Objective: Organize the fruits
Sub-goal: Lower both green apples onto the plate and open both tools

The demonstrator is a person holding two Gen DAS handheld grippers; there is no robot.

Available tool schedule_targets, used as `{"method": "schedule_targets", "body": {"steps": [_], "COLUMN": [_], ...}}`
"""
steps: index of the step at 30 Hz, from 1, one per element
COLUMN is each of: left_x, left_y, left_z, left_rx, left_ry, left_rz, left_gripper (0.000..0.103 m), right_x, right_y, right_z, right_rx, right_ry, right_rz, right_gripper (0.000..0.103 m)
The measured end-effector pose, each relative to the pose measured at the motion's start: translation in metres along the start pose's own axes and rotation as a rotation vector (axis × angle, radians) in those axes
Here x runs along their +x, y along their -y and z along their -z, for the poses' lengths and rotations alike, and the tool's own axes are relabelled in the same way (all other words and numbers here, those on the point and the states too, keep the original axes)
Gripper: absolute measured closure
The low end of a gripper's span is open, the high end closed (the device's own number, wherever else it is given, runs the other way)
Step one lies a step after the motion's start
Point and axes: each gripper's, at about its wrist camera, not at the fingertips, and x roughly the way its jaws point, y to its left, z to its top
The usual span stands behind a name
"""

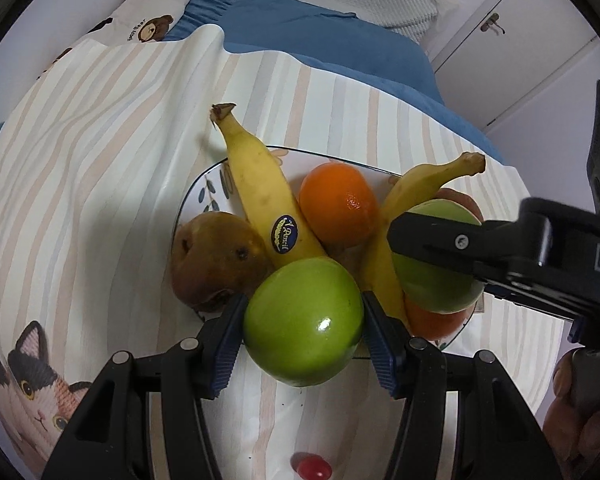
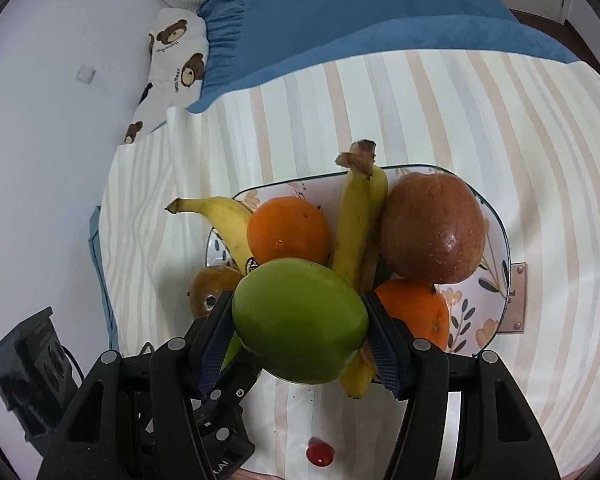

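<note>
So both grippers have an apple each. The left gripper [image 1: 304, 334] is clamped on a green apple [image 1: 303, 322], pads pressed against both sides, held over the near edge of the plate [image 1: 204, 184]. The right gripper [image 2: 300, 328] squeezes a second green apple [image 2: 300, 320] the same way, just above the fruit pile. On the plate: two bananas [image 1: 266, 196], two oranges [image 1: 338, 204], a red apple [image 2: 432, 228] and a brownish pear [image 1: 214, 260]. A small red tomato [image 2: 319, 454] lies on the striped cloth [image 2: 500, 120], nearer than the plate.
</note>
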Motion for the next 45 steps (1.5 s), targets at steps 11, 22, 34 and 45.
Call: {"method": "schedule_targets", "body": {"steps": [11, 22, 34, 45], "left_x": [0.019, 0.029, 0.042, 0.03], "left_y": [0.004, -0.001, -0.011, -0.017], "left_z": [-0.002, -0.002, -0.001, 0.011], "left_rx": [0.011, -0.017, -0.048, -0.016], "left_ry": [-0.027, -0.07, -0.115, -0.128], "left_rz": [-0.009, 0.007, -0.018, -0.041], "left_gripper": [0.049, 0.048, 0.049, 0.049], "right_x": [0.008, 0.013, 0.008, 0.001], "right_y": [0.006, 0.01, 0.011, 0.014], "right_z": [-0.007, -0.011, -0.012, -0.004], "right_rx": [0.051, 0.098, 0.102, 0.093], "right_ry": [-0.008, -0.021, -0.013, 0.01], "right_rz": [-0.013, -0.025, 0.004, 0.013], "right_gripper": [0.038, 0.037, 0.037, 0.036]}}
